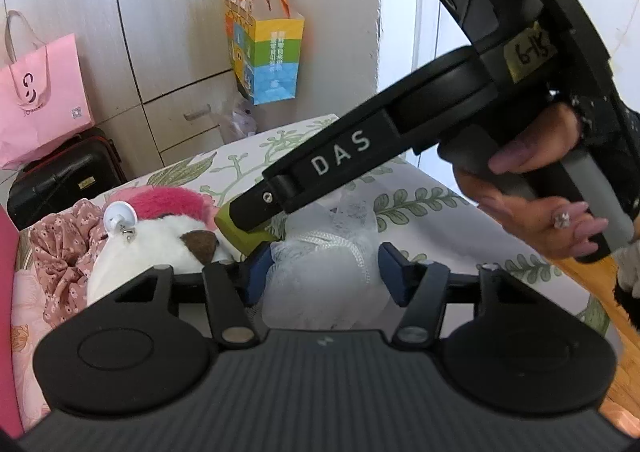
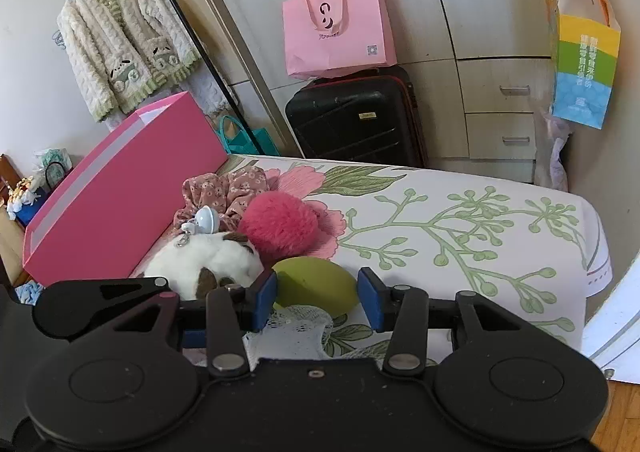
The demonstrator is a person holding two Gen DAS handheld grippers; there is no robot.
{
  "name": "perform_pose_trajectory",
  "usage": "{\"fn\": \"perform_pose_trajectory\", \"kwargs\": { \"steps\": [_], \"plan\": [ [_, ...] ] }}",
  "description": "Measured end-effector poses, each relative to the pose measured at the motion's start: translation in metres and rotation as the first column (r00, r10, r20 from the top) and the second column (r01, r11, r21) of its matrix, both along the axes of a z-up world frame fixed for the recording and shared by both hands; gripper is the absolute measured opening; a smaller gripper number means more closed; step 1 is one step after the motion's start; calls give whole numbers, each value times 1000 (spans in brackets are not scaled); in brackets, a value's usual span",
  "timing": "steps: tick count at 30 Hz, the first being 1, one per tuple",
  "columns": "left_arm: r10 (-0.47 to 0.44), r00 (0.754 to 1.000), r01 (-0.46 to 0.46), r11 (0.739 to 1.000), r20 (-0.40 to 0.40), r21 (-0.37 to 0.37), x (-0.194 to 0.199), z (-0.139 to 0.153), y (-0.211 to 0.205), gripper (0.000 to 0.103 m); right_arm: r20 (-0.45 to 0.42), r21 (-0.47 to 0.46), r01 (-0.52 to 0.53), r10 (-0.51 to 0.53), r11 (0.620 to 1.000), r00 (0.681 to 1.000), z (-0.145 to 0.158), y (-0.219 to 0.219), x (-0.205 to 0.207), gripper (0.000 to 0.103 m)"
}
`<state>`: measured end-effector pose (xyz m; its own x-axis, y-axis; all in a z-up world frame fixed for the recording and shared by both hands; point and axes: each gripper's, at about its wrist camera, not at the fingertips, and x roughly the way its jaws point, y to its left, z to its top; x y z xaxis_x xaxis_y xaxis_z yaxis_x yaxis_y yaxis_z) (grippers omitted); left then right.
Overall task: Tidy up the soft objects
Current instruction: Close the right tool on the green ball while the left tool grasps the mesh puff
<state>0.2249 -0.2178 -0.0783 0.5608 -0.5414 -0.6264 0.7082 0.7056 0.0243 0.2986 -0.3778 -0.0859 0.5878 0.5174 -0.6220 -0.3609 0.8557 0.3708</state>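
Observation:
On the flowered bedspread (image 2: 460,187) lies a white mesh bath pouf (image 1: 320,272), between the blue pads of my left gripper (image 1: 325,274). The pads stand at its sides and it does not look squeezed. A green egg-shaped sponge (image 2: 316,284) sits between the pads of my right gripper (image 2: 318,292), its edges at both pads and its shape unchanged. In the left wrist view one right-gripper finger (image 1: 328,163) reaches down onto that sponge (image 1: 240,232), held by a person's hand (image 1: 532,203). Left of these lie a white plush with brown patches (image 2: 204,256), a pink fluffy ball (image 2: 280,223) and a floral scrunchie (image 2: 224,187).
A pink open box (image 2: 120,187) stands on the bed's left side beside the soft things. Behind the bed are a black suitcase (image 2: 352,115) with a pink paper bag (image 2: 336,31) on it, a wardrobe with drawers, and a hanging coloured bag (image 2: 584,67). Wooden floor (image 1: 624,392) lies right.

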Motion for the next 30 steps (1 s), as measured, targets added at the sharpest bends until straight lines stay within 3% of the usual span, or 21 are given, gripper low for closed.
{"fn": "perform_pose_trajectory", "kwargs": {
  "steps": [4, 7, 9, 11, 16, 21, 22, 23, 30],
  "plan": [
    [29, 1000, -29, 999, -3, -16, 1, -1, -2, 56, 4, 3, -8, 8, 1000, 1000, -1, -1, 0, 51],
    [44, 999, -44, 999, 27, 15, -3, -4, -8, 58, -1, 3, -8, 8, 1000, 1000, -3, -1, 0, 51],
    [49, 998, -51, 998, 45, 35, -7, -6, -10, 55, 8, -5, 1, 0, 1000, 1000, -2, 0, -1, 53],
    [60, 997, -62, 997, 46, 35, -9, -6, -10, 47, 7, -8, -28, 28, 1000, 1000, -3, 1, -3, 48],
    [85, 996, -85, 996, -7, -37, -11, 2, 2, 41, 34, 29, 27, -28, 999, 999, -1, -5, -15, 43],
    [77, 997, -76, 994, 0, -84, -24, 13, 15, 41, 82, 41, 71, -74, 997, 994, 4, -12, -27, 42],
    [73, 997, -72, 993, 3, -92, -28, 14, 18, 41, 89, 44, 74, -78, 996, 993, 6, -13, -29, 38],
    [72, 997, -71, 993, 7, -97, -30, 16, 19, 41, 95, 40, 78, -82, 996, 992, 7, -13, -31, 23],
    [64, 996, -71, 992, -64, -104, -35, 12, 30, 41, 76, 5, 47, -47, 999, 996, 5, -9, -35, 25]
  ]
}}
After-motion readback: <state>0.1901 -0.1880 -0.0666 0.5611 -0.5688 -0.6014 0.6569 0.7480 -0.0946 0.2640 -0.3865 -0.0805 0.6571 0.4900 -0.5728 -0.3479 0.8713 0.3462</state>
